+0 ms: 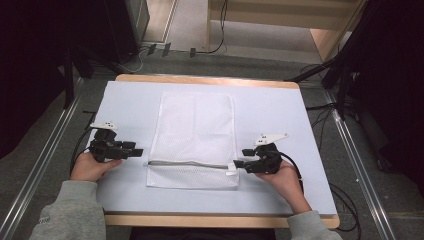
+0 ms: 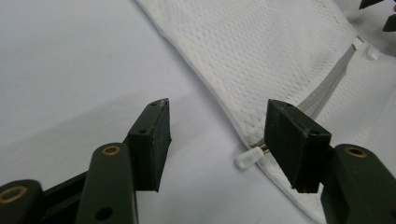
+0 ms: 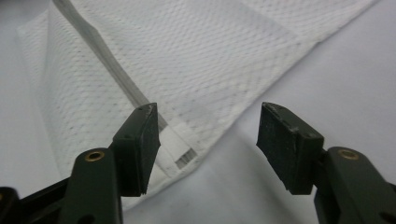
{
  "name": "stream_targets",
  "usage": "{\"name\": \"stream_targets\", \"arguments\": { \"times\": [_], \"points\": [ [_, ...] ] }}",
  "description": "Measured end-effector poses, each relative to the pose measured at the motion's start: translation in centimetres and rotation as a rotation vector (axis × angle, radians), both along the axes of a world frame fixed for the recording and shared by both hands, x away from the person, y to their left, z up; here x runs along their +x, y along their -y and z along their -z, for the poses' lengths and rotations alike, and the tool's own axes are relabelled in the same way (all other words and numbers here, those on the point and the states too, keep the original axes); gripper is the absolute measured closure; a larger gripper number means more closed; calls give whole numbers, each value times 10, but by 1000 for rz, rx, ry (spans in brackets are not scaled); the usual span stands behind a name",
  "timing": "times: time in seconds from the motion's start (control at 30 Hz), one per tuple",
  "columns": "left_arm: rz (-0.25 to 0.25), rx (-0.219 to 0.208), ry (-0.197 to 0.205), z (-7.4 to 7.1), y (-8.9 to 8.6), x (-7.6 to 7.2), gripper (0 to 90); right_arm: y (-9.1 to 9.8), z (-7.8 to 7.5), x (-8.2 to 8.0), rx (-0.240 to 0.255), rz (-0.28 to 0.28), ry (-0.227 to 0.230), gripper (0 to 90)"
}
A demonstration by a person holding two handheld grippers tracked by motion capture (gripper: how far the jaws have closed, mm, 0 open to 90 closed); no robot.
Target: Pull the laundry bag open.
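**Both grippers wide, bag flat**

Your left gripper (image 1: 136, 151) and right gripper (image 1: 241, 157) stand wide apart, holding nothing. The white mesh bag (image 1: 194, 135) lies flat mid-table (image 1: 125, 100) between them, its zipper (image 1: 185, 163) running across near your edge.

Up top, the tabletop (image 1: 280, 107) sits square in the middle of the high view, a pale blue-white sheet over it with a light wooden edge (image 1: 210, 80) peeking out at the far side and again along the near side. Around it, grey carpeted floor (image 1: 50, 150), and two metal rails (image 1: 42, 167) run along it on either side of the tabletop. Far end now: a pale wooden piece of furniture (image 1: 320, 37), brightly lit, with black cables (image 1: 220, 30) trailing down to the floor. Dark shapes crowd both upper corners, black equipment at the left (image 1: 115, 25) and black stand legs at the right (image 1: 340, 70). More cables loop on the floor at the right (image 1: 345, 200). Light falls evenly, soft shadows only.
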State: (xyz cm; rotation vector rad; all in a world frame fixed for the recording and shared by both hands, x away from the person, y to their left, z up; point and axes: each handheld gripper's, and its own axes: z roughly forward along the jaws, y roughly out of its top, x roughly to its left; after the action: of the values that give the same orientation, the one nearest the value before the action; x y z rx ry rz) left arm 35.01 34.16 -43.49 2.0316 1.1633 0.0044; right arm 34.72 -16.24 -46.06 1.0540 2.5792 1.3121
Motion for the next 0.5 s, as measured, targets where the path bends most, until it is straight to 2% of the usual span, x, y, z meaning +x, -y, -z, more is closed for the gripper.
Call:
{"name": "stream_targets", "arguments": {
  "times": [0.23, 0.5],
  "points": [
    [-70, 38, 3, 2, -7, 3, 373, 19, 1, 7, -6, 74, 20, 362],
    [-113, 72, 12, 5, -13, 6, 355, 32, 4, 13, -19, 138, 28, 339]
  ]
}}
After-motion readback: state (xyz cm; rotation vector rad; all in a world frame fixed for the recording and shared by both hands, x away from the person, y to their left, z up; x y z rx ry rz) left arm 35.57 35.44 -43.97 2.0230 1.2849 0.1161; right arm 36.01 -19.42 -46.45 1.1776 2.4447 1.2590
